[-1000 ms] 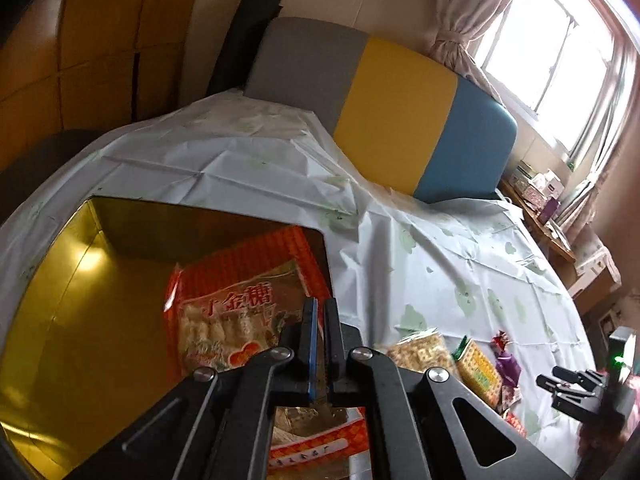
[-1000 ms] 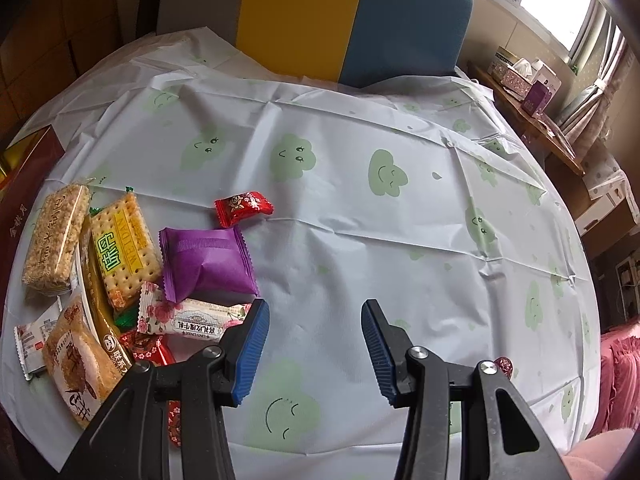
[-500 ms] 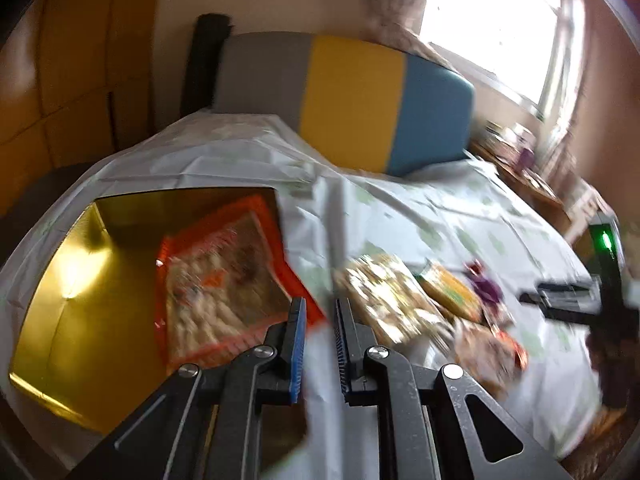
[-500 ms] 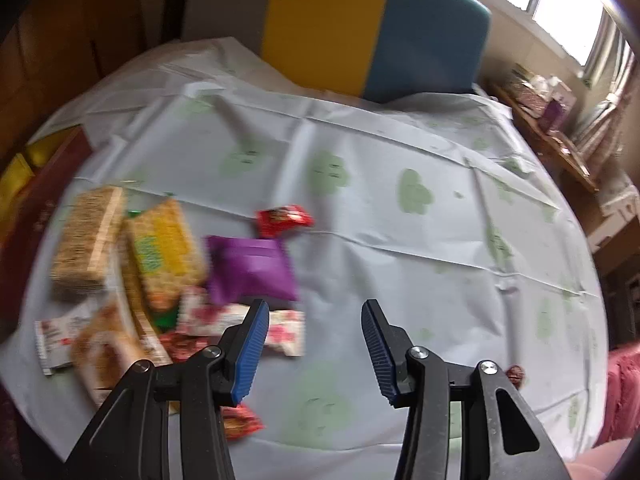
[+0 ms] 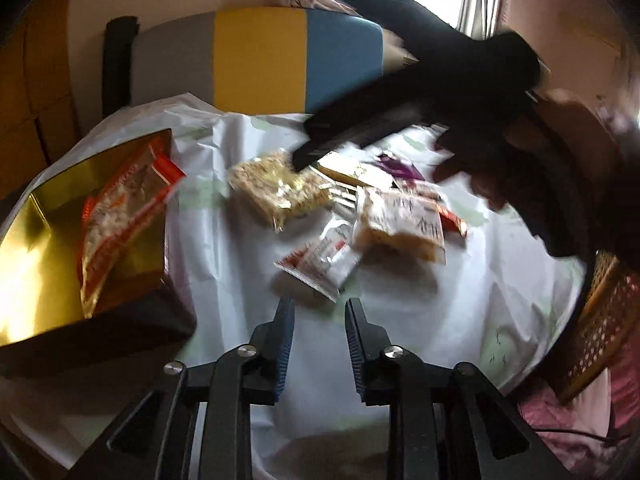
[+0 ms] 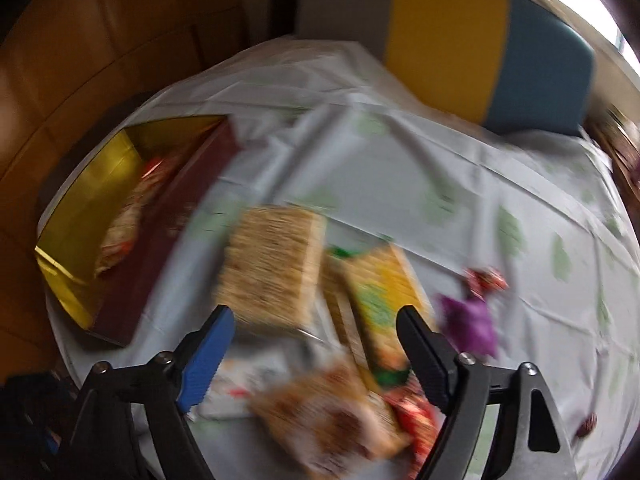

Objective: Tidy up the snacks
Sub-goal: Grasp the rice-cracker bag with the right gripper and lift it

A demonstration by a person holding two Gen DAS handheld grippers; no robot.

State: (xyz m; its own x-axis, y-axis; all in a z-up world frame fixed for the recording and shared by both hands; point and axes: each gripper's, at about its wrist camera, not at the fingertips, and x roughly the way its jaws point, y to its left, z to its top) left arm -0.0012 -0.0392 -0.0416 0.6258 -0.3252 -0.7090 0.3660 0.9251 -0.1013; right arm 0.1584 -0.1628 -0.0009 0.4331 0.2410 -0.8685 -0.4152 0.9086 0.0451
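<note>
- My left gripper (image 5: 319,320) has two black arms that spread toward me, each with a round silver screw at the joint.
- Its fingers (image 5: 285,332) carry ribbed blue pads on their inner faces.
- My right gripper (image 6: 316,330) has the same black frame, with silver screws on each arm.
- Its left pad (image 6: 206,354) shows bright blue; the other finger (image 6: 420,356) shows only its black back.
- Seen from the left camera, that right gripper (image 5: 304,154) is a dark, blurred block held in a hand (image 5: 520,168).
</note>
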